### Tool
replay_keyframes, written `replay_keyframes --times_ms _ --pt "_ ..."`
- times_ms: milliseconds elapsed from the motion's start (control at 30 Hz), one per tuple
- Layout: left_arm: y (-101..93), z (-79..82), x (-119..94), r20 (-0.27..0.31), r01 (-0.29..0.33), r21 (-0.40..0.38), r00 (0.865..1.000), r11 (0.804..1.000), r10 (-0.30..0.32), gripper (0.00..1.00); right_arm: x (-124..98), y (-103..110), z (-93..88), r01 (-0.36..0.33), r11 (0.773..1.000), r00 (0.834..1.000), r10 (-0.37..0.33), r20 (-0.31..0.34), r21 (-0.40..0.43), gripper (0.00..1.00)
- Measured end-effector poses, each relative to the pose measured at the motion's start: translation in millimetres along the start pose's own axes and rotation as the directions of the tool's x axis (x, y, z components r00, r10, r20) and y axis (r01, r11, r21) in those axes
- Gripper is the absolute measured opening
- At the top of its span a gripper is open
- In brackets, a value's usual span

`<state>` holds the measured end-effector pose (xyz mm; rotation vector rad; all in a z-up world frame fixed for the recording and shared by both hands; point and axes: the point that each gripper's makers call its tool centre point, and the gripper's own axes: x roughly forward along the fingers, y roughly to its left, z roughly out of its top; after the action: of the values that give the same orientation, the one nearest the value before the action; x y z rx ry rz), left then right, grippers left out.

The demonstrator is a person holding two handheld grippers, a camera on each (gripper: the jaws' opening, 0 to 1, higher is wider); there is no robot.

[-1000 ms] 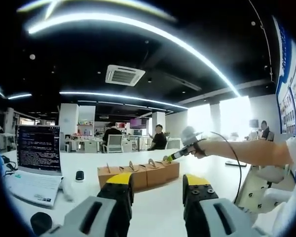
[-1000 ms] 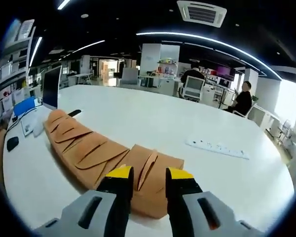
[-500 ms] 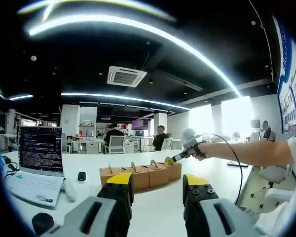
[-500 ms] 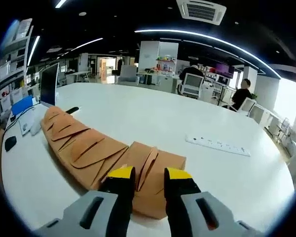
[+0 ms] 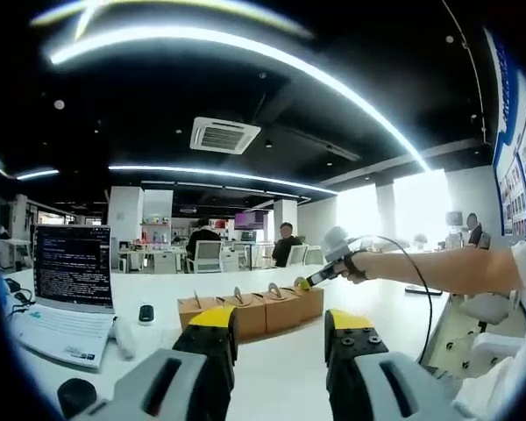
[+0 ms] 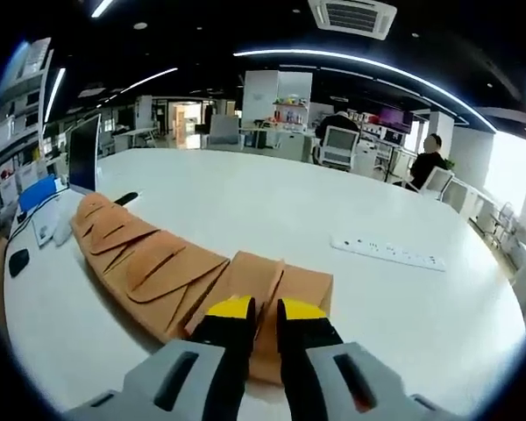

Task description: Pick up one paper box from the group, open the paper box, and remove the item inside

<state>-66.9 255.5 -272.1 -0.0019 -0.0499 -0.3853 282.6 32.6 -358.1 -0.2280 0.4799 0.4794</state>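
Note:
Several brown paper boxes point(image 5: 250, 309) stand in a row on the white table point(image 5: 280, 377), each with an upright top flap. My left gripper point(image 5: 282, 320) hangs open in front of the row, apart from it, with nothing between its fingers. From the right, a person's arm holds my right gripper point(image 5: 318, 275) over the end box point(image 5: 305, 300). In the right gripper view that nearest box point(image 6: 298, 289) lies under my right gripper point(image 6: 266, 309), whose jaws stand nearly together on its top flap point(image 6: 268, 279). The other boxes point(image 6: 131, 250) stretch away to the left.
An open laptop point(image 5: 66, 281) and a black mouse point(image 5: 145, 312) sit left of the boxes. A white power strip point(image 6: 387, 252) lies on the table point(image 6: 245, 197) to the right. People sit at desks point(image 6: 337, 145) in the background. An office chair point(image 5: 482, 311) stands at the right.
My right gripper's jaws have drawn together onto the nearest box's top flap. The left gripper and the boxes have stayed where they were.

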Motion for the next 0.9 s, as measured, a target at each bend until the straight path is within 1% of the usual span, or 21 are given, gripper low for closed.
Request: replay_keyframes --times_ms 267,400,533,900 --pt "2.2 0.9 -0.6 0.004 -0.006 -0.003 1.0 1.0 0.006 0.41 -1.2 -1.5 -2.1 0.02 1.0 1.0 -0.02 -0.005 -0.01 0.04" --pt "1.4 -0.6 0.3 -0.004 -0.004 0.002 1.0 1.0 0.004 0.41 -2.5 -4.3 -2.6 0.028 1.0 1.0 -0.028 0.001 -0.002 0.03" --pt "1.1 0.7 0.6 0.0 -0.003 0.001 1.0 1.0 0.003 0.41 -2.9 -5.7 -2.8 0.027 1.0 1.0 -0.027 0.007 0.012 0.03" --pt "0.1 1.7 1.0 0.002 -0.001 0.002 1.0 1.0 0.001 0.41 -2.4 -7.8 0.9 0.029 1.0 1.0 -0.029 0.006 0.006 0.03"
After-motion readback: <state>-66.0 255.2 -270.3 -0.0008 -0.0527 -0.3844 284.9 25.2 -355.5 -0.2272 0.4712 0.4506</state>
